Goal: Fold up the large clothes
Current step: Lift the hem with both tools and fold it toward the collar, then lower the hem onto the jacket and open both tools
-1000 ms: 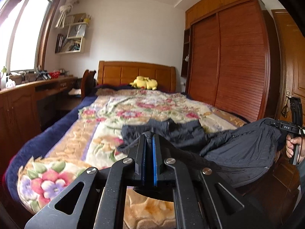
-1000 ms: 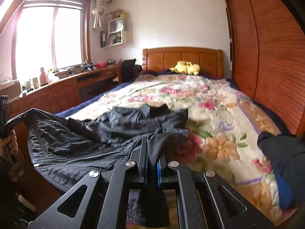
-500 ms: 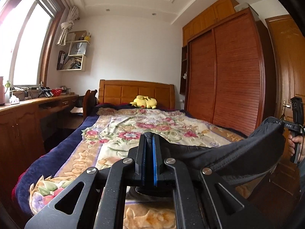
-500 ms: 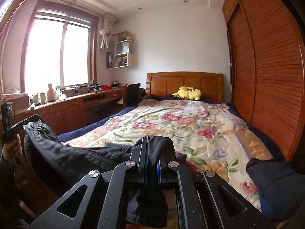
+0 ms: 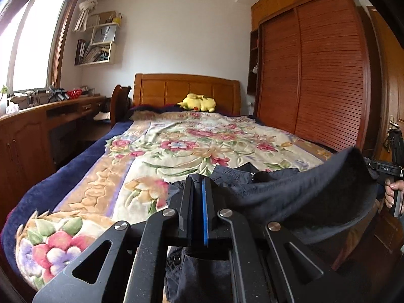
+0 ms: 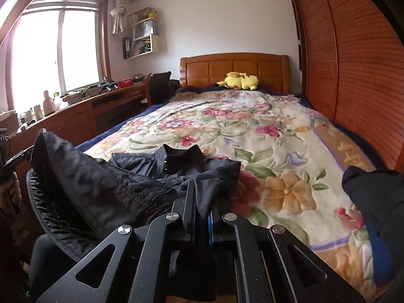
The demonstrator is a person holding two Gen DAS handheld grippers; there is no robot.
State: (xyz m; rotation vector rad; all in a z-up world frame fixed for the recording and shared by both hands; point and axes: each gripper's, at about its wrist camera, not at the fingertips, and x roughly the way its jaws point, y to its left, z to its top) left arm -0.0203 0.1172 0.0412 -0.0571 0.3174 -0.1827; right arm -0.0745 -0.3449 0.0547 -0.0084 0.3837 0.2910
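A large dark navy jacket (image 5: 298,192) hangs stretched between my two grippers at the foot of the bed, its collar end resting on the floral bedspread (image 5: 181,149). My left gripper (image 5: 197,184) is shut on one edge of the jacket. My right gripper (image 6: 202,189) is shut on the other edge; the jacket (image 6: 106,184) sags to the left in that view. The other gripper shows at the edge of each view, the right (image 5: 386,169) and the left (image 6: 15,156).
A yellow plush toy (image 5: 197,102) lies by the wooden headboard (image 5: 186,89). A wooden desk (image 5: 38,123) and a chair (image 5: 120,101) stand left of the bed, a wardrobe (image 5: 315,75) on the right. Another dark garment (image 6: 376,202) lies at the bed's right corner.
Both grippers rose with the jacket, lifting it off the bed, then came back down; the jacket's far end now rests on the bedspread again.
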